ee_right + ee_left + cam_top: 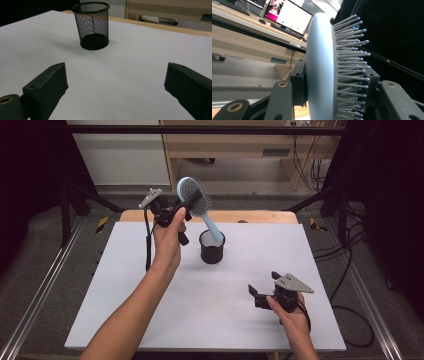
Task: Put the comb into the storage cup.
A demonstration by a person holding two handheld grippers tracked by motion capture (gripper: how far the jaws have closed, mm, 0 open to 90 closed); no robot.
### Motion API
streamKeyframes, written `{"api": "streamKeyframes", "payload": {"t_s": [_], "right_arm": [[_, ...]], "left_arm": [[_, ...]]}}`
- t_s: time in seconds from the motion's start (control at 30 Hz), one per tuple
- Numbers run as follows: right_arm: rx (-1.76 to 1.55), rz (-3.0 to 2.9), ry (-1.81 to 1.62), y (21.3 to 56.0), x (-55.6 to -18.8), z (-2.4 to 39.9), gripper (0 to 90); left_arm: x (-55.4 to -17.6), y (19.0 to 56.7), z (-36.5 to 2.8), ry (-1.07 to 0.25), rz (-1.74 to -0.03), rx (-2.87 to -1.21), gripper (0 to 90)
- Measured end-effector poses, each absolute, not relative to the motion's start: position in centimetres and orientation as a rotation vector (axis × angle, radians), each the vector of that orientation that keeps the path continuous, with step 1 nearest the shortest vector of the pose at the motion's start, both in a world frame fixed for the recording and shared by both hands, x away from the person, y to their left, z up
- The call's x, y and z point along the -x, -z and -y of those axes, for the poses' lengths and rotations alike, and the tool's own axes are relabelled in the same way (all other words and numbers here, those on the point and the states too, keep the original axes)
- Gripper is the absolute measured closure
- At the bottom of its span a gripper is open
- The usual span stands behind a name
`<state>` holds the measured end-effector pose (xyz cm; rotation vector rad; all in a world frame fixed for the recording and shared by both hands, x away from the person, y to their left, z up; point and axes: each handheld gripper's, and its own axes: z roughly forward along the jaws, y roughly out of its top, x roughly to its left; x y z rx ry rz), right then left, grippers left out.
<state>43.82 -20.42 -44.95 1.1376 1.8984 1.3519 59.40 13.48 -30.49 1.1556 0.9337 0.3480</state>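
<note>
A light-blue hairbrush [192, 195] with grey bristles is raised above the back of the white tabletop [210, 315]. My left gripper [186, 205] is shut on its round head. The left gripper view shows the head's smooth back [319, 70] against one jaw and the bristles [349, 62] against the other. The handle slants down to the right, and its tip hangs over the rim of a black mesh cup [212, 248]. In the right gripper view the cup [92, 25] stands upright and looks empty. My right gripper [263, 283] rests open near the table's front right, its jaws [116, 75] facing the cup with nothing between them.
A wooden strip [250, 216] runs along the table's back edge. Black frame posts [325, 195] stand at both rear corners, and cables [350, 270] lie on the floor at the right. A wooden bench [235, 150] stands behind.
</note>
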Motion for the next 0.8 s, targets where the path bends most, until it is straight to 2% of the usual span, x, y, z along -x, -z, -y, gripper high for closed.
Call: {"api": "streamKeyframes", "payload": {"t_s": [0.8], "right_arm": [[-1.137, -1.893, -1.355, 44.92, -43.78, 20.54, 4.8]], "left_arm": [[-60.36, 30.54, -13.78, -0.367, -0.968, -1.084, 50.9]]}}
